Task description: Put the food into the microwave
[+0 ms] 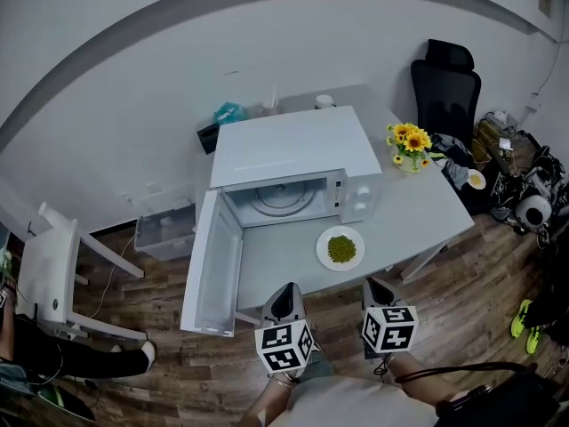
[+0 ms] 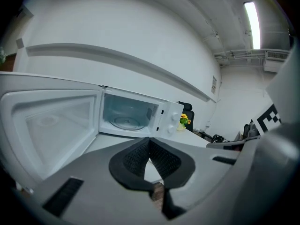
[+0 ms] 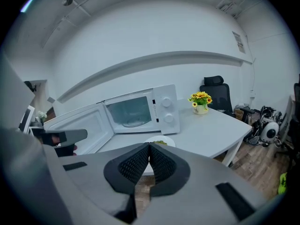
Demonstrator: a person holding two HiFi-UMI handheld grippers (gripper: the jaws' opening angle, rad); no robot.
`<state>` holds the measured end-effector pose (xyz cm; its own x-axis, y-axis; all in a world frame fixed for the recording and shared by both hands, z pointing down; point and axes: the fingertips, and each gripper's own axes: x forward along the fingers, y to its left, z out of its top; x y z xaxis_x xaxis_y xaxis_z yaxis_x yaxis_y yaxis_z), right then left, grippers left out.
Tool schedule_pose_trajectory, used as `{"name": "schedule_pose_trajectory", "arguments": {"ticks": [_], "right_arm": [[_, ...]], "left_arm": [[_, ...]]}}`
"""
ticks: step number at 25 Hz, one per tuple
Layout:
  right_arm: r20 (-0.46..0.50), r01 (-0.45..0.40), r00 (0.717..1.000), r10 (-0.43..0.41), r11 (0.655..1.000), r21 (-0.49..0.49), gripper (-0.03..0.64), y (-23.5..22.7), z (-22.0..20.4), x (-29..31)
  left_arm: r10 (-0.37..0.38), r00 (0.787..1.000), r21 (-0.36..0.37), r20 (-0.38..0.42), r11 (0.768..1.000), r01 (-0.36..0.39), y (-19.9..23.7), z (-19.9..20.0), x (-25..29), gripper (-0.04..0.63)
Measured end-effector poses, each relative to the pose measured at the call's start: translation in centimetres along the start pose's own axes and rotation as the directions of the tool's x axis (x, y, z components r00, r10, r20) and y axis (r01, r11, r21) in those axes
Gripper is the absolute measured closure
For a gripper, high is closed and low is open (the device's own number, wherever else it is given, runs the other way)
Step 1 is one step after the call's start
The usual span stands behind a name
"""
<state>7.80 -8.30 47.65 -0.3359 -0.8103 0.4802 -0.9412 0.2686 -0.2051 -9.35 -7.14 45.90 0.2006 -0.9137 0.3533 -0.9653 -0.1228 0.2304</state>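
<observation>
Pale surface (image 1: 427, 205) carries microwave (image 1: 293, 149) (door swung wide left); plate of green food (image 1: 340, 248) sits just in front, outside. At near edge, left gripper (image 1: 286, 289) and right gripper (image 1: 374, 284), fingers pressed together, empty.

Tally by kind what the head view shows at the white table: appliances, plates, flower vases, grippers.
White microwave with its door open: 1
Round white plate of green food: 1
Vase of yellow sunflowers: 1
Hand-held grippers, both shut and empty: 2 (left gripper, right gripper)
Total: 5
</observation>
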Motion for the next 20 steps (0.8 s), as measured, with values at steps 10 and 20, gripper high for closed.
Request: {"name": "schedule_pose_trajectory", "arguments": {"ticks": [10,20], "right_arm": [[0.021,0.007,1.0,-0.007,1.0,0.017,0.6,0.6,3.2,5.6],[0.023,0.042,0.999,-0.043,0.997,0.057,0.6,-0.6,4.4,7.6]], "left_arm": [[-0.021,1.0,0.03,0.007,0.999,0.021,2.5,3.2,5.0,0.594],[-0.037,0.999,0.031,-0.025,0.999,0.037,3.3,3.7,8.1,0.594]]}}
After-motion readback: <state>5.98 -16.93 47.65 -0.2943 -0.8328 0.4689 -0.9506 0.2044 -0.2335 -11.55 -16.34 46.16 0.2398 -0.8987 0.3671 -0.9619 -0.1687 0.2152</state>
